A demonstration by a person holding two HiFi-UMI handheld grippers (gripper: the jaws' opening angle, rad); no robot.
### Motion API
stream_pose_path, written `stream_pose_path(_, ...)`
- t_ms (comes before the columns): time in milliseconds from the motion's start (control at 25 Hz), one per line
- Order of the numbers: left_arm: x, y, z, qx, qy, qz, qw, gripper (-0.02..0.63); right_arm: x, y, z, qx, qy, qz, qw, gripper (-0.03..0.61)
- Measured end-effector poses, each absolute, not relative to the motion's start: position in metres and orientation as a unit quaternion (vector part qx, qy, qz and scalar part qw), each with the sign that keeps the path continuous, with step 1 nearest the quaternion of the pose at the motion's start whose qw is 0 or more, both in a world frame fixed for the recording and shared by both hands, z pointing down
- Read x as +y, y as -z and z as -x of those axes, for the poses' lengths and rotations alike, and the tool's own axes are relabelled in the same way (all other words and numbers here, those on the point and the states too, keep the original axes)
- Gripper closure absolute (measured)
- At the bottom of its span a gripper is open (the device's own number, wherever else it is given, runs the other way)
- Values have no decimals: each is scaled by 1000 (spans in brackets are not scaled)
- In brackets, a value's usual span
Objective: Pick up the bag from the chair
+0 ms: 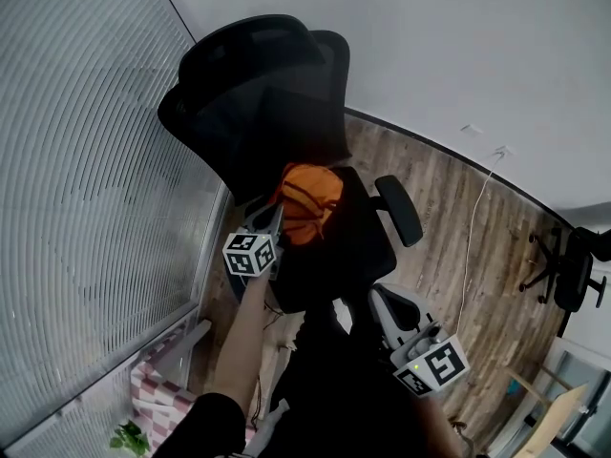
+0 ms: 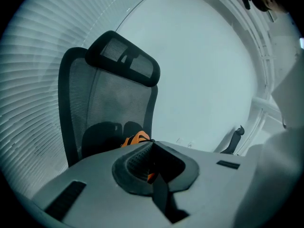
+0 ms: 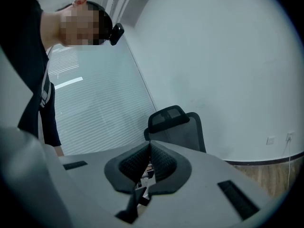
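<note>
Right gripper (image 3: pixel 149 148) nearest, jaws together, empty. Left gripper (image 2: pixel 151 148) clamped on orange bag (image 1: pixel 310 201) over chair (image 1: pixel 258 93). Lift step, likely. Next: raise bag clear, firm grip.

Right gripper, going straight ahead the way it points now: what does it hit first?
Most likely the black chair, around its mesh backrest, which sits just beyond the shut tips of the right gripper in its own view. Nothing shows in between, though depth is hard to judge.
</note>
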State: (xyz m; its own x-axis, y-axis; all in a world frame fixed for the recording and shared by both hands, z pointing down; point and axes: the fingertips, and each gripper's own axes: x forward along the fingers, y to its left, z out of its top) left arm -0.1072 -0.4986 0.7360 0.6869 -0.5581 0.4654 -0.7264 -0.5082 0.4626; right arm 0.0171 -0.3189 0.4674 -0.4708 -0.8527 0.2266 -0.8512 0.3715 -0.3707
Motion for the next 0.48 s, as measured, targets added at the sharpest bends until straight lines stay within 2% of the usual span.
stream_pose_path(480,-472,-662,81,-332,-81,-883,323,580,-303,-441,-25,830,195,522,29,560)
